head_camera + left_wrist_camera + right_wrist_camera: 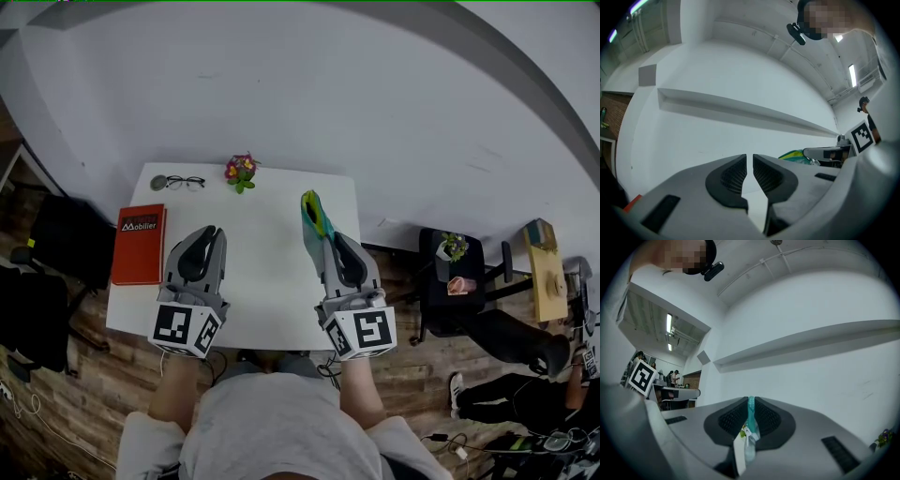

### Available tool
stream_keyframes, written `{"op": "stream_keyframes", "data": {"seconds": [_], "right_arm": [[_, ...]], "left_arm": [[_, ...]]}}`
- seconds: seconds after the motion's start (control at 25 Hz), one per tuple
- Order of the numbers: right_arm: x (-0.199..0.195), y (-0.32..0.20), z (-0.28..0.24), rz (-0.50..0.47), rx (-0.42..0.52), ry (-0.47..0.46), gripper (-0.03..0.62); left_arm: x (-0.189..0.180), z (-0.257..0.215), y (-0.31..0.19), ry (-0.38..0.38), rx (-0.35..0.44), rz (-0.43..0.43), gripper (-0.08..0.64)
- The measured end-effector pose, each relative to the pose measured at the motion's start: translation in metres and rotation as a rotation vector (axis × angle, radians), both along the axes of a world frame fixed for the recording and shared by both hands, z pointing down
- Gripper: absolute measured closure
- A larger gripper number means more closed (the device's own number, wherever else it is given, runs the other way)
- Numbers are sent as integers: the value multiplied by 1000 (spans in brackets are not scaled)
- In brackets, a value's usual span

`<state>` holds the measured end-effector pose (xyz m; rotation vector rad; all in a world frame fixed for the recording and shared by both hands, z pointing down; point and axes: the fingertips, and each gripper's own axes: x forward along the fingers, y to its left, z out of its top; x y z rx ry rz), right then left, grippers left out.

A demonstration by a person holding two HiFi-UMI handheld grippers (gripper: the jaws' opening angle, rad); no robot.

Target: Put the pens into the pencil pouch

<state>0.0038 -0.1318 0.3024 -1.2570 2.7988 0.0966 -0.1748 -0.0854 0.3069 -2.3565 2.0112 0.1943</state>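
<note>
One pencil pouch, teal with green and yellow patches, is held up on edge over the right side of the white table. My right gripper is clamped on the pouch's thin teal edge, with a white tag hanging below the pads. My left gripper holds nothing, its jaws only a narrow slit apart.

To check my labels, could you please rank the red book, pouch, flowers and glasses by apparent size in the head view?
1. red book
2. pouch, though possibly nearer the camera
3. glasses and flowers: look alike
</note>
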Motion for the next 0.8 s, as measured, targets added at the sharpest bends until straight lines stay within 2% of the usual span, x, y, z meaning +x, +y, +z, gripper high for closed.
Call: {"op": "stream_keyframes", "data": {"seconds": [0.8], "right_arm": [[-8, 18, -2, 28, 6, -1, 534]], "left_arm": [[-12, -2, 10, -9, 7, 14, 500]]}}
